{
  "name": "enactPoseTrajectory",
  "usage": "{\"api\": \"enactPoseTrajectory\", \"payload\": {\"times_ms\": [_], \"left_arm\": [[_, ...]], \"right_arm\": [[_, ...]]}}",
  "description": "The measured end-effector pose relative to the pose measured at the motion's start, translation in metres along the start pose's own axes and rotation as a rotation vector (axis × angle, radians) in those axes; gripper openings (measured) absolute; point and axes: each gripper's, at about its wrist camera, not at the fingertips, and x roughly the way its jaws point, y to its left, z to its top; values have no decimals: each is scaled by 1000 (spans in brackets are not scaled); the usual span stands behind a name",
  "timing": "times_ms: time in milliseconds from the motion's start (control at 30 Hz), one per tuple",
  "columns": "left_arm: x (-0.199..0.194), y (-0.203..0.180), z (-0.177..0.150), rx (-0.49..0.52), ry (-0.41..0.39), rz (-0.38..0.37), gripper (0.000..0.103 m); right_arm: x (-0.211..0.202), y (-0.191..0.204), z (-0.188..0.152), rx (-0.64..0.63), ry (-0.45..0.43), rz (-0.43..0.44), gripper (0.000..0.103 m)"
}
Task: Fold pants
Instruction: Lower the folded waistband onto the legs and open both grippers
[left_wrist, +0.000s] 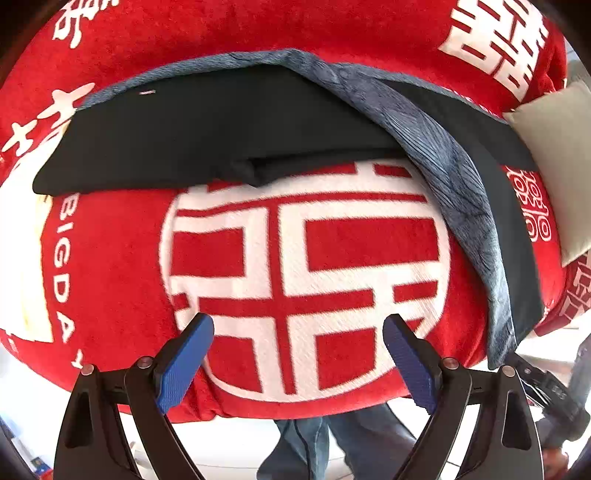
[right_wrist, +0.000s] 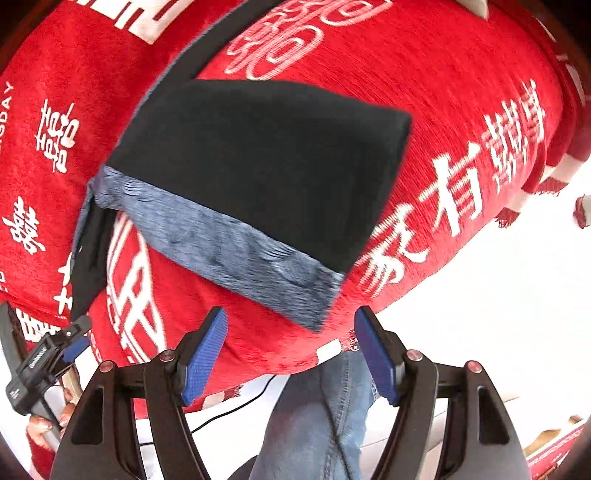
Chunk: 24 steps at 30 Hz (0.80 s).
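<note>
Black pants with a blue-grey fleecy inside lie partly folded on a red blanket. In the left wrist view one part lies across the far side and a long strip runs down the right. My left gripper hovers open over the blanket's big white emblem, short of the pants, holding nothing. In the right wrist view a folded black end shows a turned-up grey band. My right gripper stands open just short of that band's corner, empty.
The blanket's near edge drops to a white floor. A person's jeans-clad legs stand below both grippers. A beige cushion lies at the right. The left gripper, held in a hand, shows at the right wrist view's lower left.
</note>
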Motion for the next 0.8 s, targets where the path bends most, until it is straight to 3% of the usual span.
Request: {"api": "enactPoseTrajectory", "payload": {"times_ms": [100,167,200,267,300,433,567,667,733,800], "left_arm": [[6,-14,-1,22,10,-12,94],[13,-26,3,33,22,-30,94],[16,-32,5,37,28,-38,94],[22,-46,12,43,37,-60,94],[24,-51,16,42,39,-67,94],[27,-73,37,38,37,-97,94],[26,-92,57,43,28,-112,94],[27,-97,73,-36,58,-215,94],[31,-95,83,-111,95,-306,94],[42,-100,95,-150,131,-344,94]], "right_arm": [[11,-9,4,-2,4,30,73],[14,-7,9,-12,8,95,66],[17,-4,13,-28,17,116,56],[18,-7,15,-40,62,140,10],[20,-7,18,-33,95,152,5],[-7,-7,43,-18,131,280,5],[-51,3,95,-12,106,400,5],[-68,8,139,-26,102,424,5],[-69,11,157,-51,114,404,4],[-63,10,164,-45,157,414,4]]}}
